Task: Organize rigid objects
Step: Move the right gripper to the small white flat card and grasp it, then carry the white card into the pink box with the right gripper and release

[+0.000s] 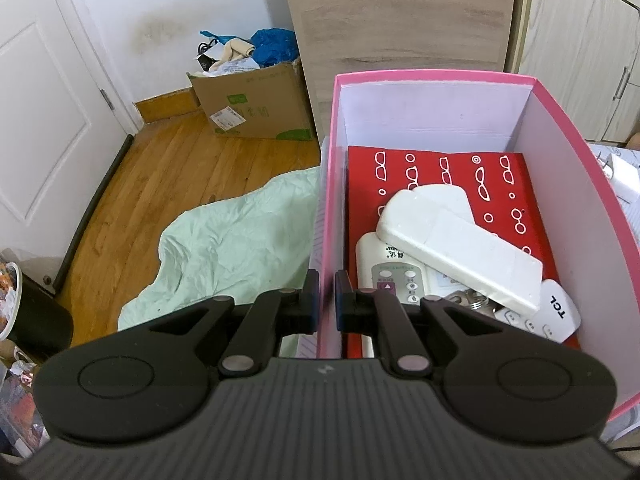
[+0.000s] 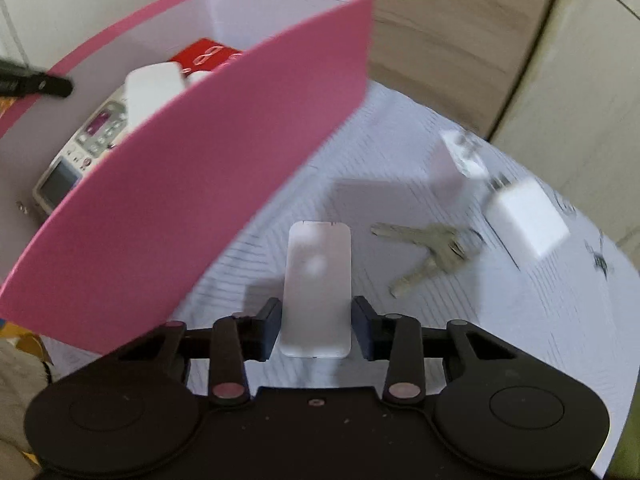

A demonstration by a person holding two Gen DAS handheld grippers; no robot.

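Observation:
A pink box (image 1: 440, 78) holds a red patterned case (image 1: 440, 176), a white remote lying face down (image 1: 456, 248), a buttoned remote (image 1: 384, 276) and a TCL remote (image 1: 558, 312). My left gripper (image 1: 327, 300) is shut on the box's left wall. In the right wrist view the pink box (image 2: 200, 184) stands to the left. My right gripper (image 2: 318, 328) is shut on a flat white rectangular piece (image 2: 316, 280), which looks sharp against the blurred white surface. A bunch of keys (image 2: 432, 252) and two white plug adapters (image 2: 528, 216) (image 2: 456, 160) lie to the right.
A pale green cloth (image 1: 240, 248) hangs over the left edge above a wooden floor. An open cardboard carton (image 1: 252, 104) full of clutter stands by the wall. A wooden panel (image 1: 400, 12) rises behind the pink box. A dark cup (image 1: 36, 312) is at far left.

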